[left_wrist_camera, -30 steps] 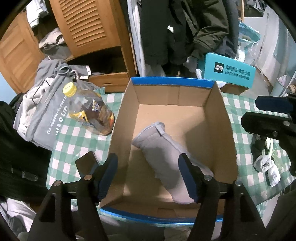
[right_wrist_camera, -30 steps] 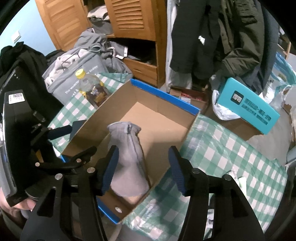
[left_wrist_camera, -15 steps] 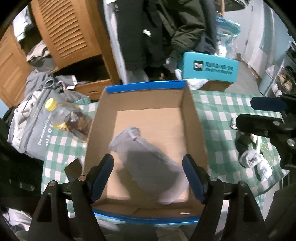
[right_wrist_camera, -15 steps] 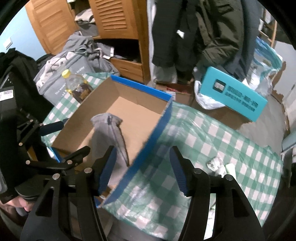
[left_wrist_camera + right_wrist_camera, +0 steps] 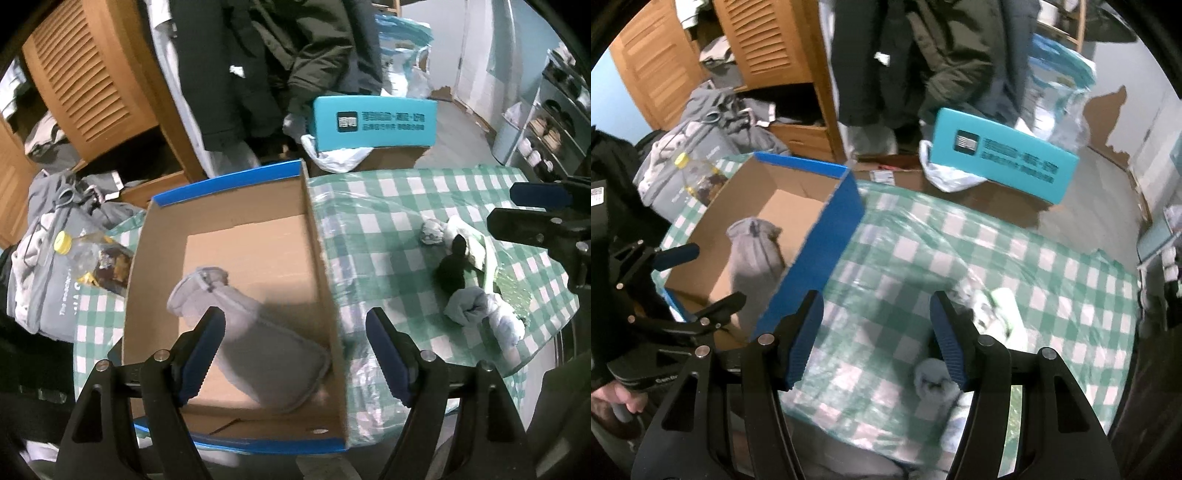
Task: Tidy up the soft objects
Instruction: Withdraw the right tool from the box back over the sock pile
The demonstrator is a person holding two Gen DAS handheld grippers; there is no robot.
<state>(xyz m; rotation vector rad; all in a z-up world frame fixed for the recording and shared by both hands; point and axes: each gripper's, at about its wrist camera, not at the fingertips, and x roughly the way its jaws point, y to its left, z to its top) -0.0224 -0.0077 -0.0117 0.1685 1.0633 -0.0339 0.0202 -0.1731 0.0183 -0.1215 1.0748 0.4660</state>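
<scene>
A grey soft pouch (image 5: pixel 255 347) lies inside the open cardboard box (image 5: pixel 321 280) with blue outer walls; both also show in the right wrist view, the pouch (image 5: pixel 753 254) in the box (image 5: pixel 820 243). A heap of rolled socks (image 5: pixel 469 280), white, grey and black, lies on the checked tablecloth right of the box and shows in the right wrist view (image 5: pixel 982 317). My left gripper (image 5: pixel 295 350) is open and empty, above the box's near right wall. My right gripper (image 5: pixel 877 336) is open and empty over the cloth, just left of the socks.
A yellow-capped bottle (image 5: pixel 92 262) lies left of the box beside a grey bag (image 5: pixel 48 280). A teal carton (image 5: pixel 373 122) sits behind the table. Hanging coats (image 5: pixel 258 55) and a wooden wardrobe (image 5: pixel 92 81) stand beyond. The table's right edge (image 5: pixel 554 332) is close to the socks.
Both grippers have swung to the right, away from the box centre. The sock heap has come into fuller view. The pouch stays in the box; both grippers stay open.
</scene>
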